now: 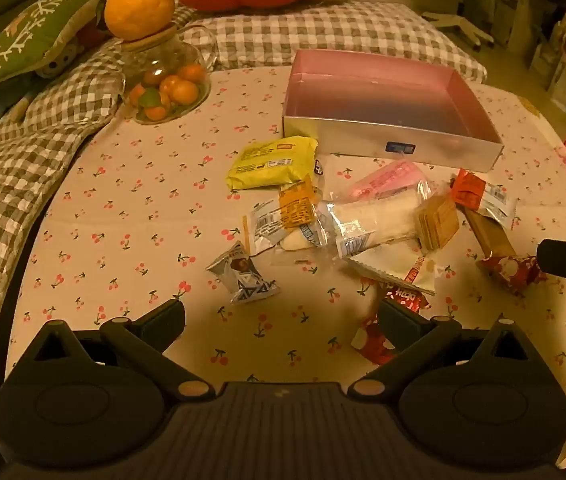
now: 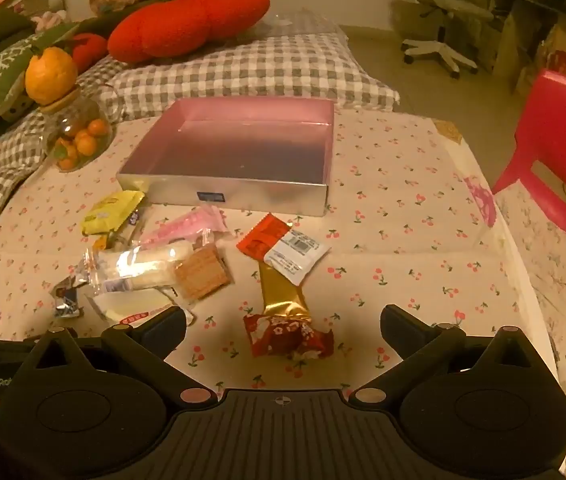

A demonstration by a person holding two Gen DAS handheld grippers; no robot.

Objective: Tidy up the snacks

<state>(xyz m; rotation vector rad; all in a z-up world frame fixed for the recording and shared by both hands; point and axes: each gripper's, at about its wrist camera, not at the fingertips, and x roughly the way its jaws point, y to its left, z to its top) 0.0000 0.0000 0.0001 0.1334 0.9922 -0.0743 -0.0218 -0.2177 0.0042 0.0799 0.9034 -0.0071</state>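
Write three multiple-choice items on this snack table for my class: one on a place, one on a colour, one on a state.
1. Where does the yellow packet lie?
A. inside the box
B. on the tablecloth by the box's near left corner
C. in the glass jar

2. What colour is the inside of the box?
A. pink
B. green
C. black

3. How does the right gripper stand?
A. shut on a packet
B. open, holding nothing
C. shut on the jar

Answers:
1 B: it rests on the cherry-print tablecloth just outside the box.
2 A: the inner walls and floor look pink.
3 B: its fingers stand wide apart over the red packet, not pressing on it.
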